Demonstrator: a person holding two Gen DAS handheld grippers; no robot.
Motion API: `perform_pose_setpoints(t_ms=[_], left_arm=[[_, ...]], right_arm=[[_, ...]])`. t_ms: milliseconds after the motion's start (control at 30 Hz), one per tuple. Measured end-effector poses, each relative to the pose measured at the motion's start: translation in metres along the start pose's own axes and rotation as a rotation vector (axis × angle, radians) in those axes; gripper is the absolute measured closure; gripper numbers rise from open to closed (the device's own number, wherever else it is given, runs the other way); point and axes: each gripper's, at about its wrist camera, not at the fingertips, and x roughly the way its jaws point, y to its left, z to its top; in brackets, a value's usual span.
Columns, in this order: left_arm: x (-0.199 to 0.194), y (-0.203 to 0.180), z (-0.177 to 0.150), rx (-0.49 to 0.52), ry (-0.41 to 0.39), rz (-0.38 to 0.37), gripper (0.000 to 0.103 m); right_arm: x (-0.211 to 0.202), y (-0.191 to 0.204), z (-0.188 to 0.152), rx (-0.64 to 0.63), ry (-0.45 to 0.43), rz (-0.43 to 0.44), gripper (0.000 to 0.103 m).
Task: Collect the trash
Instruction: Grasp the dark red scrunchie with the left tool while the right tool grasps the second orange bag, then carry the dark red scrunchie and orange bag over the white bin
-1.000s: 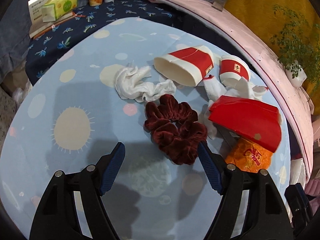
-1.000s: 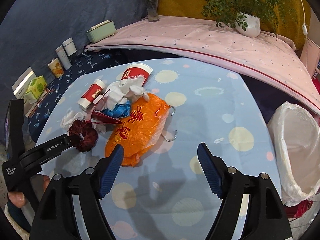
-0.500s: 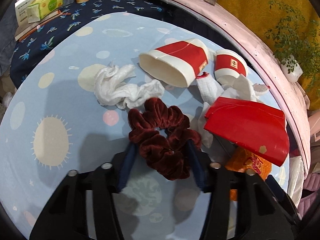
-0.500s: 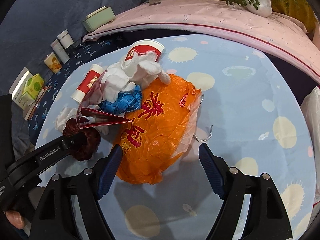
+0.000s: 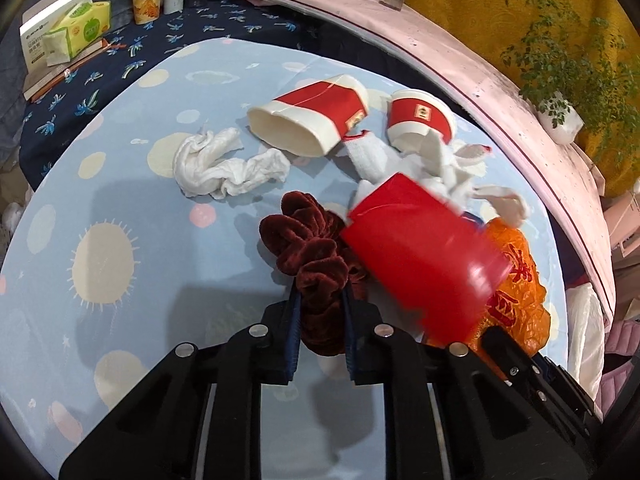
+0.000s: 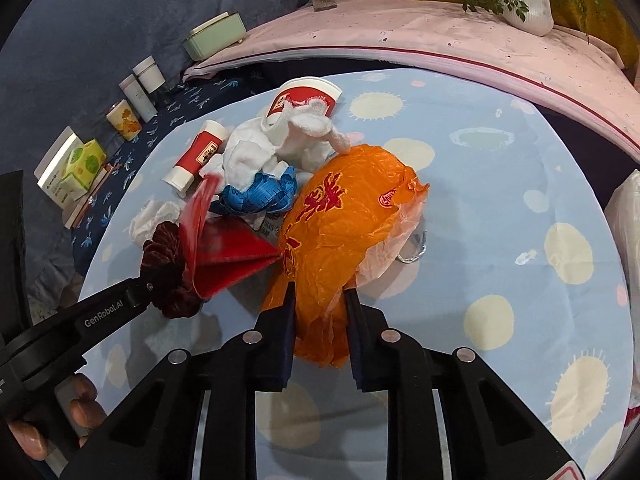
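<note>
Two grabs at once: left gripper (image 5: 320, 308) has just been closing, fingers nearly together on the maroon scrunchie (image 5: 308, 252), right gripper (image 6: 319, 304) likewise on the orange plastic bag (image 6: 344, 220), both amid the desk's litter. Next, I'd judge: lift clear, carry binward.

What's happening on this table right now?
A person is clearing litter off a blue spotted tablecloth with two hand-held claws. The left claw has just been closing and now pinches a dark red scrunchie; the right claw has just been closing on a crumpled orange plastic bag. Two paper cups, tissues and a red folded carton lie ungrasped.
</note>
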Motion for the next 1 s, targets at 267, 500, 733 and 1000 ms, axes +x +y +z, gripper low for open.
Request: perform_pose_setpoints(t_ms=[267,500,733,1000], left_arm=[[-0.034,-0.034,-0.014,0.064,-0.038,-0.041,0.087],[-0.071,-0.077,-0.027,0.14,-0.094,-0.094,0.087],[-0.103,-0.127,-0.04,0.234,-0.124,-0.21,0.087],[-0.12,-0.188,-0.053,0.336,-0.13,-0.296,0.087]], right_arm=[[-0.051,-0.019,-0.002,0.016,-0.096,-0.006,0.083],[-0.098,-0.039,-0.001,0.034,-0.19,-0.02,0.083],[-0.14,-0.068,-0.004,0.062,-0.265,-0.061,0.083],[-0.173,-0.117,-0.011,0.133,-0.325,-0.124,0.083]])
